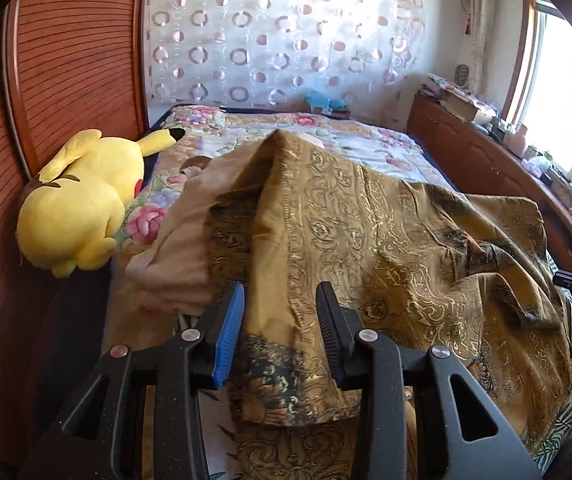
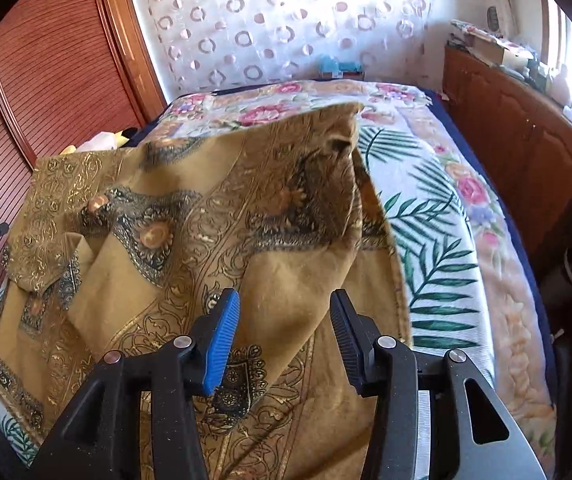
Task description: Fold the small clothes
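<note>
Daylight fills both views, coming from the window (image 1: 565,92) at the far right, which is blown out to plain white. More light glows through the sheer curtain (image 1: 286,32) on the far wall, washing out its upper part. The wooden wardrobe (image 1: 46,120) on the left stays darker and warm-toned. The golden patterned cloth (image 2: 206,220) casts soft shadows in its folds, and its raised far corner is slightly blurred in the right wrist view. Fisheye distortion bends straight lines near the edges, and black vignetting cuts the corners of both pictures.
</note>
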A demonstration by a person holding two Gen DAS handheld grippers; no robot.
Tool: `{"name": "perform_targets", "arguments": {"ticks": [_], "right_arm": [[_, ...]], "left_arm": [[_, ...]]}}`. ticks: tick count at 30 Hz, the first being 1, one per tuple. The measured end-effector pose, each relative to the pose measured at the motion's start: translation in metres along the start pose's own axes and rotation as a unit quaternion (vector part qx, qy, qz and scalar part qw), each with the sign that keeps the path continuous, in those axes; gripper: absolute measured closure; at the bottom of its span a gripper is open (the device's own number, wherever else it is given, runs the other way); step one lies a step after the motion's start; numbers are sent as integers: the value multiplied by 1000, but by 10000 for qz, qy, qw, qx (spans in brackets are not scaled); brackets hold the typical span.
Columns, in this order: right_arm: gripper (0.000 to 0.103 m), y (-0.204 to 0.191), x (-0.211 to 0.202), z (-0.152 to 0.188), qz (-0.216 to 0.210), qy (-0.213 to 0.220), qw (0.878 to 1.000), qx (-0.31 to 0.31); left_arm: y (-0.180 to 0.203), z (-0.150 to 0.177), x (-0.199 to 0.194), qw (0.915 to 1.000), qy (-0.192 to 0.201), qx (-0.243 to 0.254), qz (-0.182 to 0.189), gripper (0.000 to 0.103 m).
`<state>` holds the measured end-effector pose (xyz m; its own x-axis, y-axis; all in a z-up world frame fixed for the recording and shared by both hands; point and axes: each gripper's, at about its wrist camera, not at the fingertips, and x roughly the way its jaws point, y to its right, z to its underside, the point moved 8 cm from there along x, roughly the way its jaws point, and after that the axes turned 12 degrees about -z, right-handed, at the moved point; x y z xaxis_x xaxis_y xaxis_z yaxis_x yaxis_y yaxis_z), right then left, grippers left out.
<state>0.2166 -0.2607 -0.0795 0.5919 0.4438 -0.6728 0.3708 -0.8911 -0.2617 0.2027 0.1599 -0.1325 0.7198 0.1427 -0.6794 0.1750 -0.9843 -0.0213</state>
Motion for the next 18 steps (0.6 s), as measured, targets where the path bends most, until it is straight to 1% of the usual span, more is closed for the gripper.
{"name": "perform_targets", "arguments": {"ticks": [1,2,4,8,9,10,11,12,13,14,16,18], "right_arm": [[54,2,3,1,24,-30,10000,1],[54,3,6,2,47,-61,10000,-6],[54,5,11,3,69,-111,9999,-8],[54,7,15,7,79,-124,9999,8],[54,8,16,7,82,-116,9999,2],[54,8,16,8,86,-109,9999,4],[54,8,17,8,90,-102,9999,5],[54,8,15,8,97,-99,9999,-2],[54,8,16,8,112,-97,9999,-21],[54,6,10,8,121,-100,9999,-48],[54,4,8,9,156,-93,9998,-80],[54,3,4,10,173,-85,9998,-98]], "left_arm": [[-2,0,-2,10000,45,4,-56,73],[-2,1,-2,10000,37,18,-74,87],[-5,0,-2,9999,38,-40,-86,98],[-7,-2,-3,9999,26,-150,64,98],[-7,-3,-2,9998,-16,-167,59,94],[-7,-2,1,9998,-119,-146,97,74],[-6,-1,3,9997,-194,-107,116,51],[-5,0,5,9997,-209,-40,74,44],[-4,1,5,9998,-191,4,9,28],[-4,3,6,9998,-195,24,-15,20],[-3,6,9,9996,-290,-10,45,20],[-4,10,12,9993,-372,-14,-11,20]]}}
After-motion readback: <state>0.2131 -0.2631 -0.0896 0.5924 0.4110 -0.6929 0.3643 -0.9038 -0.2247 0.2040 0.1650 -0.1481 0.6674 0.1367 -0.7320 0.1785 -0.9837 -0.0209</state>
